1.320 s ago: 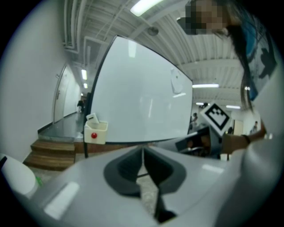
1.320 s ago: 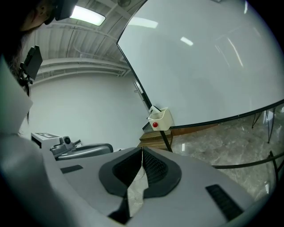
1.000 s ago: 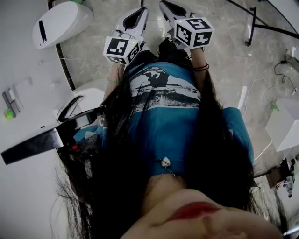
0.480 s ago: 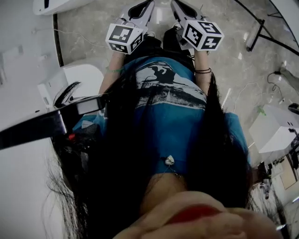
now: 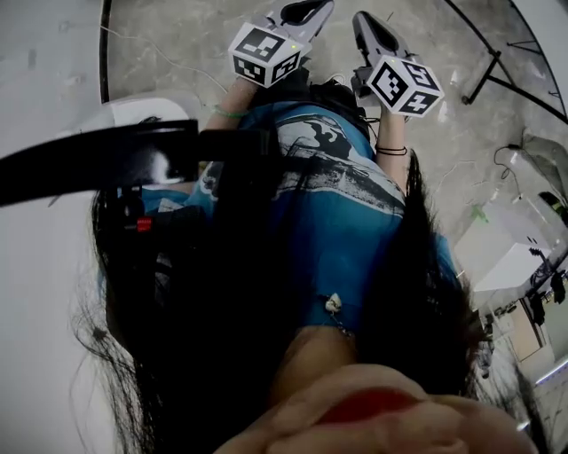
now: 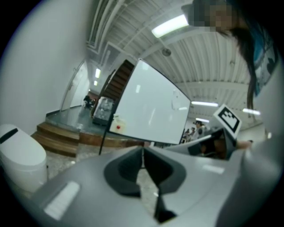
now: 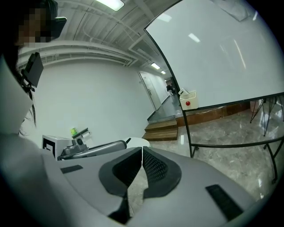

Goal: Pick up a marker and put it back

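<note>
marker unseen; hand-held grippers (image 6: 143,154) (image 7: 142,153) both closed.

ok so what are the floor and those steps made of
Floor: looks like polished stone or stone-look tile, grey, veined, mirroring light. Steps: likely wood or wood veneer, warm brown, satin; too far to see grain.

A person in a blue printed T-shirt (image 5: 337,222), with long dark hair (image 5: 213,337) hanging down, holds the pale grey left gripper (image 5: 304,11) and pale grey right gripper (image 5: 366,22) near each other above a grey marbled stone floor (image 5: 177,44).
</note>
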### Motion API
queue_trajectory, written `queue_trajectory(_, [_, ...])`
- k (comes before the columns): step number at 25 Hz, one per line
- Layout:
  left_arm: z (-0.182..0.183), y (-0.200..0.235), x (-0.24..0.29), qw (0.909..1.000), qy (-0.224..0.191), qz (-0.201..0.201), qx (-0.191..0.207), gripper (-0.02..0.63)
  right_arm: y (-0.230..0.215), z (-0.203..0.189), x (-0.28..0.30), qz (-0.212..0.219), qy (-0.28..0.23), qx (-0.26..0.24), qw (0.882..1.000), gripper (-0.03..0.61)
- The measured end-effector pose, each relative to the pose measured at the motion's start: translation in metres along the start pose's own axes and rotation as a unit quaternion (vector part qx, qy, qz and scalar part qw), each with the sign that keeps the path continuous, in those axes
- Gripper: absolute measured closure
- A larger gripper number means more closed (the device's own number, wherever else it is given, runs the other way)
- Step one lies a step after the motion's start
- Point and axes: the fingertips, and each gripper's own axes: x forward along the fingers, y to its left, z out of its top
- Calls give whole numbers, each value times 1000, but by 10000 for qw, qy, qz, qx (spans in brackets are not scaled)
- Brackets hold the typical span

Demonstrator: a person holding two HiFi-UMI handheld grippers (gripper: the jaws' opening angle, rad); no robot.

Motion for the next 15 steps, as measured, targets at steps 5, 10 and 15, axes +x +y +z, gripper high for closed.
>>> queue_trajectory(5, [-1,-20,-11,9999,-143,60,47,611,7,-7,-27,38,-107,-114,9999,563])
queue_trajectory(10, [-8,-58,-17,9994,-262,219,92,611,-3,-24,-81,-29,-248,-102,9996,563])
queue_trajectory(15, [-39,-131,-29,9996,-131,214,87,611,-25,-57,-148,-93,-223,13,9997,563])
